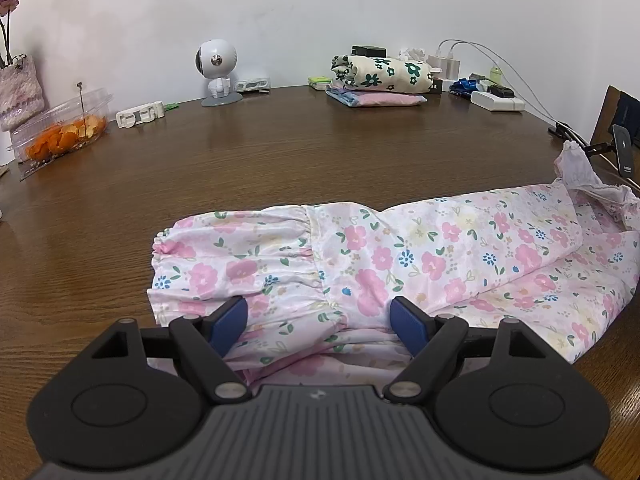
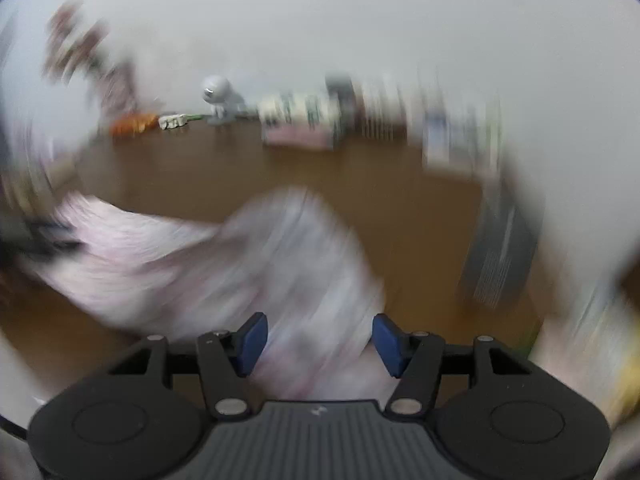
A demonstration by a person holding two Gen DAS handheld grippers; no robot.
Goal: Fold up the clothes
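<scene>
The left hand-held gripper [image 1: 320,320] hangs low over the near edge of the counter [image 1: 280,140], its blue pads [image 1: 228,320] spread wide with the floral garment [image 1: 380,264] lying slack between them, nothing pinched. That pink-flowered garment stretches along the near edge, its gathered cuff end pointing toward the left side, the rest running off to the right edge where a frilled white bit lifts up.

Over on the right wrist view, everything smears. The right hand-held gripper [image 2: 320,340] shows its pads [image 2: 252,342] standing apart, pale cloth [image 2: 248,264] blurred between and beyond them; whether either pad touches it cannot be told.

Out past the garment, the brown counter lies bare in the middle. At the far edge sits a folded stack [image 1: 378,80], cream with green flowers on top, pink beneath. Left of it stands a small white robot-shaped figure [image 1: 218,74]. Toward the far left corner, a clear tub of orange peels [image 1: 64,128]. Chargers and cables [image 1: 492,84] crowd the far right.
</scene>
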